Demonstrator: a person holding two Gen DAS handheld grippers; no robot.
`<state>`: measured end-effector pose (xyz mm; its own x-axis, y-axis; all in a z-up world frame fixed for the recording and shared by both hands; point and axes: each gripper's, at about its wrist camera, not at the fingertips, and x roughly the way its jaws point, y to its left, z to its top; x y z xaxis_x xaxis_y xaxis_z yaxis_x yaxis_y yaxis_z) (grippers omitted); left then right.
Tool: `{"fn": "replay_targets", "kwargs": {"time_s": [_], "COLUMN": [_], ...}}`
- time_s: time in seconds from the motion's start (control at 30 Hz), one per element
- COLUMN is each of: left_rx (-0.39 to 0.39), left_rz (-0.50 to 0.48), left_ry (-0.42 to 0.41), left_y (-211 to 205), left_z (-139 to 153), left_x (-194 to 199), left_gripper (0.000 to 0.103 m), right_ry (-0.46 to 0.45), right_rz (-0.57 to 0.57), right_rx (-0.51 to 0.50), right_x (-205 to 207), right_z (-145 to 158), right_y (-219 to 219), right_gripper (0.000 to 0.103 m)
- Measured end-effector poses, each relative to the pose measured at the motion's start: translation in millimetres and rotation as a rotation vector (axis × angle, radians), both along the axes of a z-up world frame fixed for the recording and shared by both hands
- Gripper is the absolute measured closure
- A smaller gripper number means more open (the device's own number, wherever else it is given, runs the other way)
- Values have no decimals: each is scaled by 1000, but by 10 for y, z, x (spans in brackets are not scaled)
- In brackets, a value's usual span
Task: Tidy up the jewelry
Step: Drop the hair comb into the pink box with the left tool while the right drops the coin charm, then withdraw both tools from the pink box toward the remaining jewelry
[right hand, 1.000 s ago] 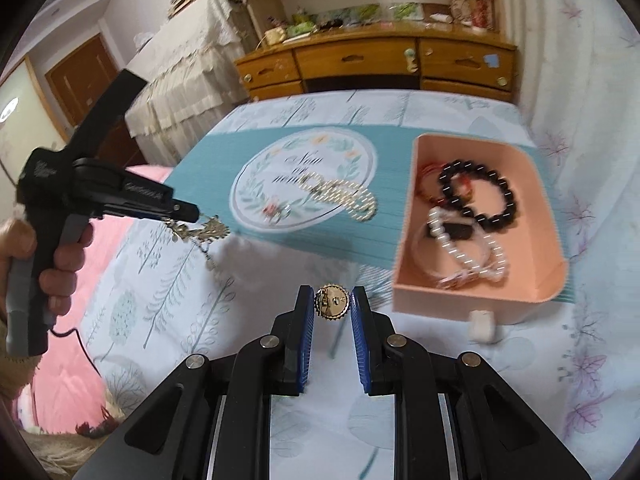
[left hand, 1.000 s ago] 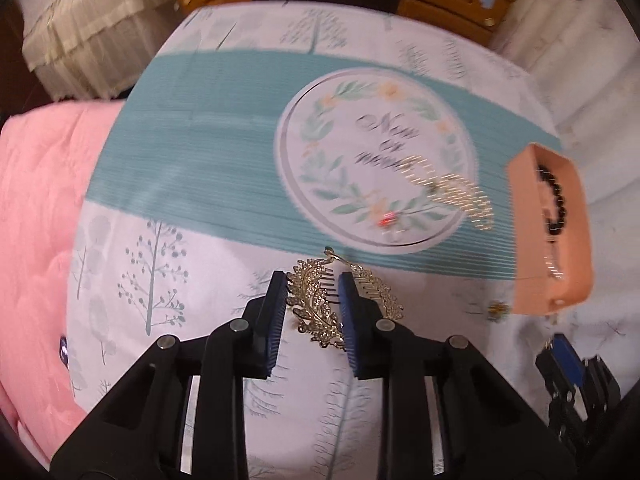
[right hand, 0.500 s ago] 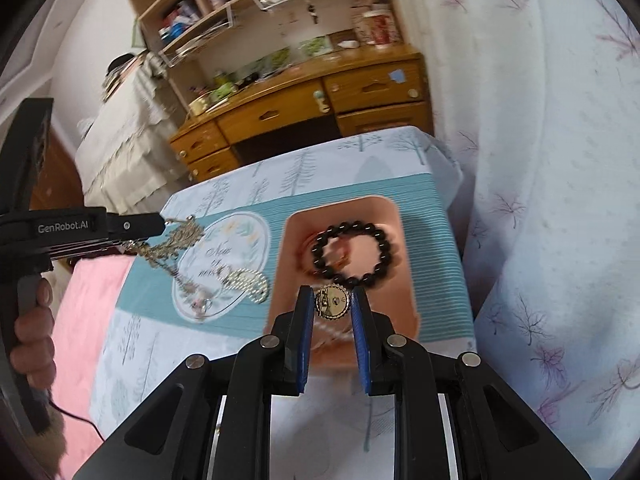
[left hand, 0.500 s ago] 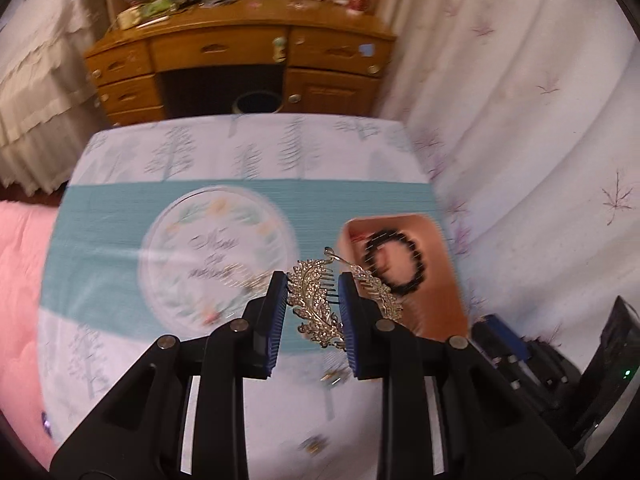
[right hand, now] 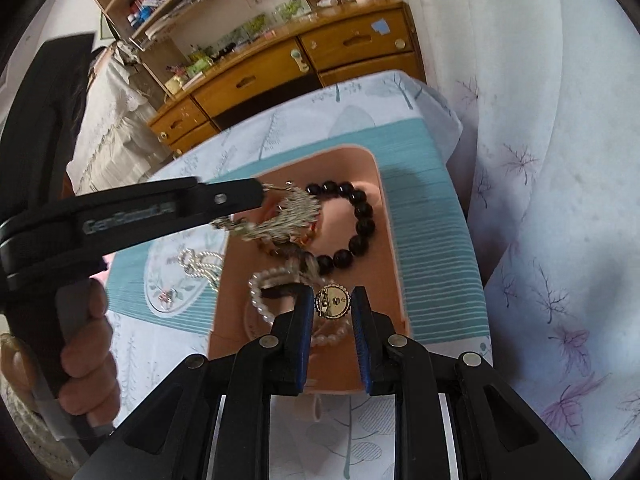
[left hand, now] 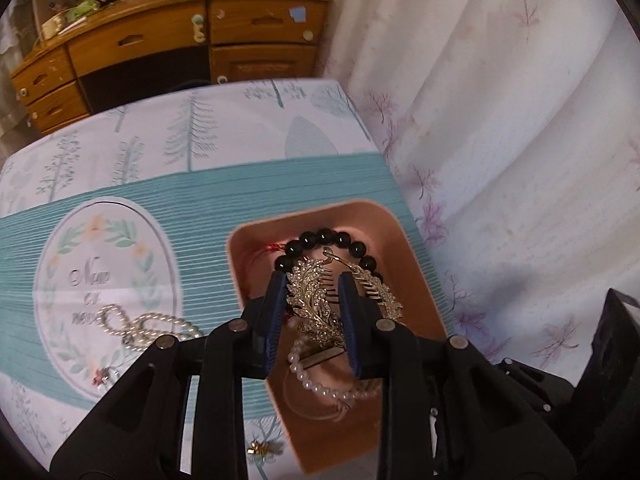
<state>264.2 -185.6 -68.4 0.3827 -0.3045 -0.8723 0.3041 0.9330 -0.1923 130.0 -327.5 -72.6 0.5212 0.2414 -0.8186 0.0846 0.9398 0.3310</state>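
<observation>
My left gripper [left hand: 314, 284] is shut on a gold leaf-shaped hair comb [left hand: 316, 300] and holds it above the peach tray [left hand: 416, 280]. In the tray lie a black bead bracelet [left hand: 320, 238] and a pearl bracelet [left hand: 320, 384]. My right gripper [right hand: 333, 300] hangs over the tray's near end [right hand: 388, 240] with a round gold brooch [right hand: 332, 302] between its pads; its jaws are opening. The right wrist view shows the left gripper [right hand: 272, 192] coming in from the left with the comb [right hand: 288, 216], a hand [right hand: 88, 344] on its grip.
A pearl necklace [left hand: 140, 326] and a small red piece [left hand: 100, 378] lie on the printed cloth left of the tray. A small gold piece [left hand: 258, 448] sits near the tray's front corner. White curtain [left hand: 500, 120] hangs right; a wooden dresser [left hand: 200, 40] stands behind.
Both grippers swung right, from above the cloth to above the tray, each carrying its piece. The comb now hangs over the black bracelet, the brooch over the pearl bracelet.
</observation>
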Motion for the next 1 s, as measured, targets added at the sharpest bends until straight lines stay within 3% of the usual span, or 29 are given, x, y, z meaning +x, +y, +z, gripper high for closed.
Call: {"fn": "replay_targets", "kwargs": {"time_s": [0.1,0.27,0.73,1.0], "left_rx": [1,-33,41,81], "left_rz": [-26,-36,-12,5], "left_ry": [44,54,-12,-34], "left_y": [-19,105,911,1418], "left_z": [-139,-86,416,480], "left_x": [38,-21,-561,-1021], "left_gripper": [75,54,54,54], "right_ry": [-6,-34,-110,-104], "right_rz": [12,25,149,189], "right_rx": [-3,-40,-131,-154], "right_x": [-12,-73,-514,-768], "right_z": [-57,14,486,615], "right_y": [47,112,662,1025], "right_gripper": [67,66,66,66]}}
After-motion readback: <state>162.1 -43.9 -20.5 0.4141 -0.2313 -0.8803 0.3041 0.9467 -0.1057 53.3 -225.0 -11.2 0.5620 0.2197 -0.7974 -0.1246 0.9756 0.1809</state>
